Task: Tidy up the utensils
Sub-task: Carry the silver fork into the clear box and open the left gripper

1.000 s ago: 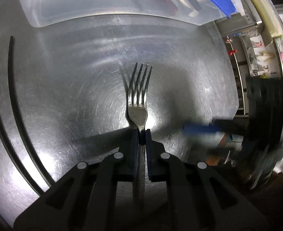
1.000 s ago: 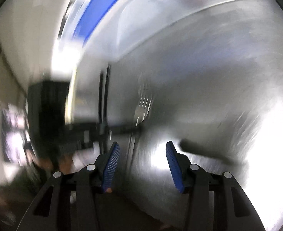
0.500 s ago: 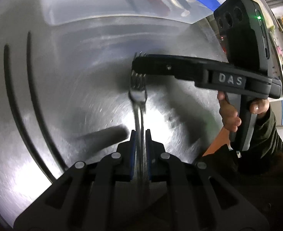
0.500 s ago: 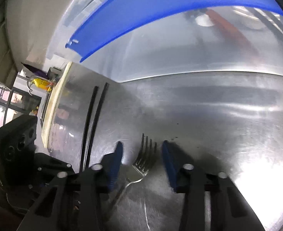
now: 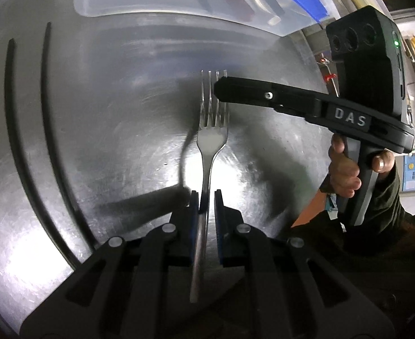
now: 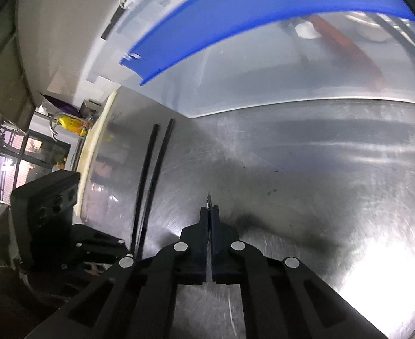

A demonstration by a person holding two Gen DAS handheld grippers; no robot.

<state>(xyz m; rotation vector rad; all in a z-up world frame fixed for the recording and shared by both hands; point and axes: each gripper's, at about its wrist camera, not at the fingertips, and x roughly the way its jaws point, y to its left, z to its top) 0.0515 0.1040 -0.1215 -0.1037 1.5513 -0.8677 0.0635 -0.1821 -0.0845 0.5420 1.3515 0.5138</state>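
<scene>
Left gripper (image 5: 206, 197) is clamped on the fork (image 5: 211, 141) handle, holding it above the steel table (image 5: 108, 147), tines pointing away. Right gripper (image 5: 221, 89) comes in from the side and is pinched tight on the tines, a sliver of metal poking out past its pads (image 6: 215, 217). Further back sits a clear plastic bin (image 6: 264, 70) with a blue lid (image 6: 235, 19), utensils inside

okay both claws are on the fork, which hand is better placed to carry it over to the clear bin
Right. The right claw is clamped on the tines of the fork, the end nearer the clear bin; the left claw holds the handle, farther away.
</scene>
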